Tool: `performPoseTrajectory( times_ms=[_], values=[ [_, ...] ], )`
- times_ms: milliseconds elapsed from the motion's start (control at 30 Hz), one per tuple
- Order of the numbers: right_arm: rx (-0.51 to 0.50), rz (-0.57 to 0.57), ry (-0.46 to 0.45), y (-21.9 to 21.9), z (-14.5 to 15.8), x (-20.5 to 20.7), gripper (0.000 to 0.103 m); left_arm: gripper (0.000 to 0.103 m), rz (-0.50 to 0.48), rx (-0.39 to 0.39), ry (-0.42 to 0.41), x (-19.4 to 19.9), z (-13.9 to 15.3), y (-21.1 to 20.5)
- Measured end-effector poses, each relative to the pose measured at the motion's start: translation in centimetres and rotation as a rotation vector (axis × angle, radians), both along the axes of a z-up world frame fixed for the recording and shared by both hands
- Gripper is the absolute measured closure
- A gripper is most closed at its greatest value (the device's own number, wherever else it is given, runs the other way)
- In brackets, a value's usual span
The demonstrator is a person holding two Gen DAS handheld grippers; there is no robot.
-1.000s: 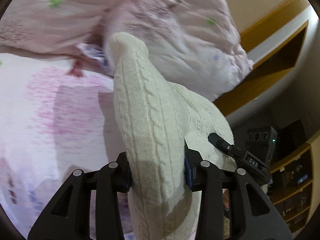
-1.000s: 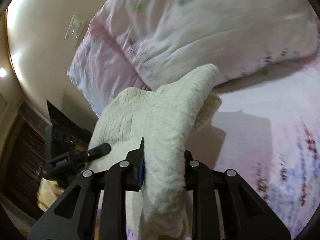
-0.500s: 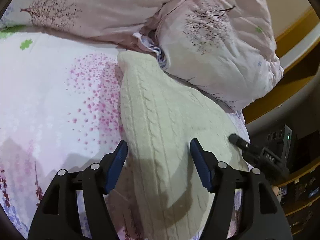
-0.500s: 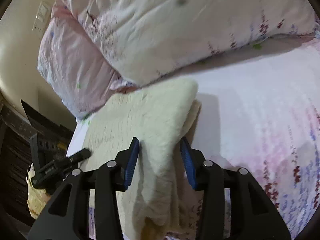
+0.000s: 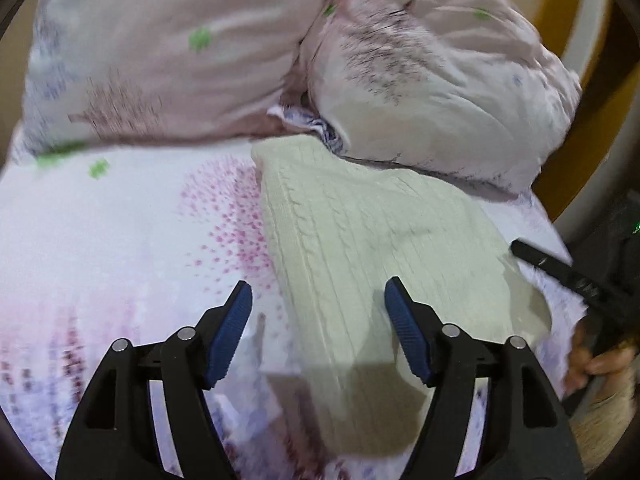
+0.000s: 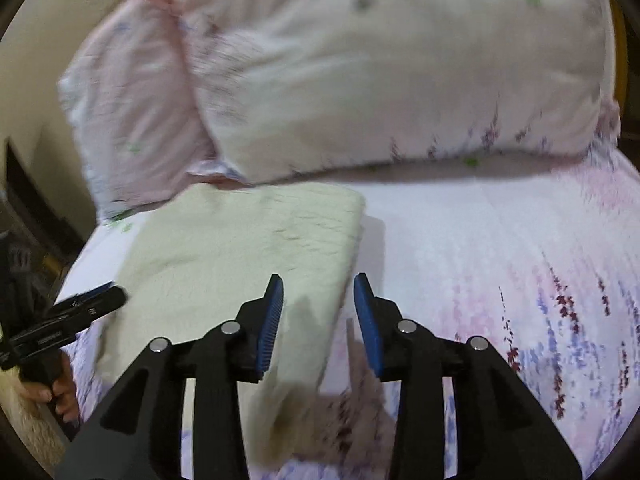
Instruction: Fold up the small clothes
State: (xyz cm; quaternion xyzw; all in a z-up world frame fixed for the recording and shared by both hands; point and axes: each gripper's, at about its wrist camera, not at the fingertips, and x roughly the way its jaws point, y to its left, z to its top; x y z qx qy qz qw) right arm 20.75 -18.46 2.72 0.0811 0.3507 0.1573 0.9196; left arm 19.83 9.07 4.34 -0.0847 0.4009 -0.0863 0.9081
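A cream cable-knit sweater [image 5: 372, 240] lies folded flat on the floral bedsheet [image 5: 120, 240], its far end against the pillows. My left gripper [image 5: 318, 304] is open and empty, its jaws spread just above the sweater's near left edge. In the right wrist view the sweater [image 6: 240, 248] lies to the left. My right gripper [image 6: 318, 300] is open and empty over the sweater's near right edge. Each view shows the other gripper at its side: the right one [image 5: 560, 276], the left one [image 6: 72, 312].
Two pink floral pillows [image 5: 420, 72] [image 5: 160, 60] lie across the head of the bed, also in the right wrist view [image 6: 380, 80]. A wooden headboard [image 5: 568, 12] and dark furniture [image 5: 624, 232] stand to one side. The sheet extends right of the sweater [image 6: 500, 260].
Both grippers let go of the sweater, laid it flat on the bed, opened wider and drew back a little from it.
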Motion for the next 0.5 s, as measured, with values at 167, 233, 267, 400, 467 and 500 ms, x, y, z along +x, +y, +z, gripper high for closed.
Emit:
performPoseTrajectory(
  times_ms=[167, 233, 267, 400, 467, 500],
  values=[
    [-0.048, 0.11, -0.069, 2.1, 0.7, -3.5, 0.066, 0.021, -0.02, 0.118, -0.021, -2.5, 0.1, -1.8],
    [-0.079, 0.136, -0.056, 2.7, 0.1, -3.9, 0.067, 0.021, -0.016, 0.147, -0.01, -2.6, -0.5, -2.4],
    [-0.099, 0.138, -0.049, 2.9, -0.3, -4.0, 0.067, 0.021, -0.011, 0.157, -0.009, -2.7, -0.7, -2.5],
    [-0.184, 0.127, 0.013, 3.5, -2.2, -3.4, 0.067, 0.017, 0.002, 0.179, -0.001, -2.6, -1.5, -2.6],
    [-0.217, 0.122, 0.022, 3.7, -2.9, -3.4, 0.067, 0.016, 0.002, 0.192, 0.005, -2.4, -1.8, -2.7],
    [-0.227, 0.119, 0.024, 3.8, -3.0, -3.2, 0.067, 0.015, 0.003, 0.188, 0.01, -2.2, -2.0, -2.7]
  ],
)
